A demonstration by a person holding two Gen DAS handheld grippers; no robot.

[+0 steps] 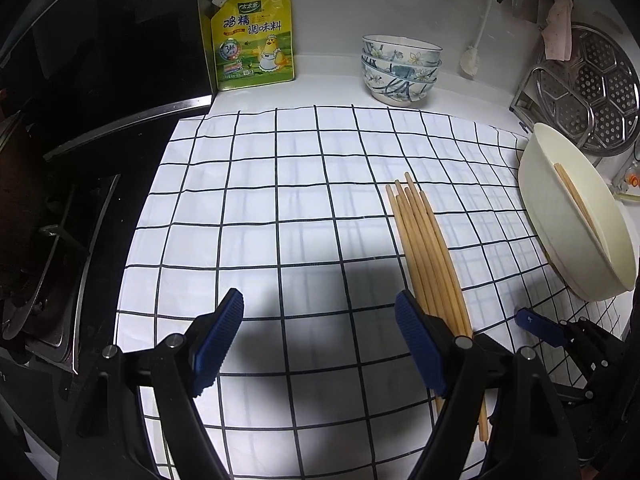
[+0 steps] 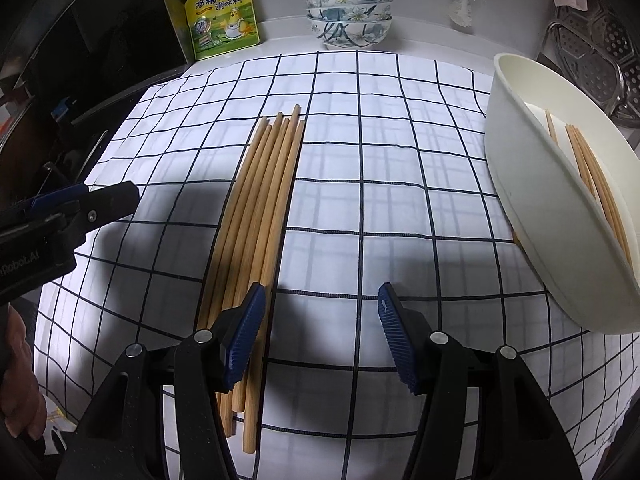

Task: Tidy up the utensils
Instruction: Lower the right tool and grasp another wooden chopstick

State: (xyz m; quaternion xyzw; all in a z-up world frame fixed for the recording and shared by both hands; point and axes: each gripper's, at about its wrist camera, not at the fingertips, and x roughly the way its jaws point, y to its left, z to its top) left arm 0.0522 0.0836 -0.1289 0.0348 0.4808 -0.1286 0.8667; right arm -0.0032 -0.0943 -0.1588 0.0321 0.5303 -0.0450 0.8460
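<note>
- Some chopsticks already lie in the cream tub (image 2: 532,184) at the right edge of the checked cloth (image 2: 400,152); a few sticks (image 2: 588,168) show inside it, leaning along its wall; that part of the sorting looks done
- A bundle of loose chopsticks (image 2: 260,208) is left on the cloth, side by side and pointing away from the cameras; it sits well apart from the tub; this is the work that remains, as I judge it
- The right gripper (image 2: 322,328) hangs low over the cloth with its jaws wide and nothing between them; its left pad stands just in front of the near ends of the bundle; whether it touches them I cannot tell
- The left gripper (image 1: 320,328) is also spread wide and empty; in its own view the bundle (image 1: 428,248) passes behind its right-hand pad, so the sticks lie outside the gap
- A stack of patterned bowls (image 1: 400,68) and a yellow seasoning pouch (image 1: 254,38) stand at the back by the wall, off the cloth; a metal steamer rack (image 1: 596,92) stands behind the tub
- Next, I would guess, one gripper must shift sideways to straddle some sticks before closing; round sticks may roll or splay
</note>
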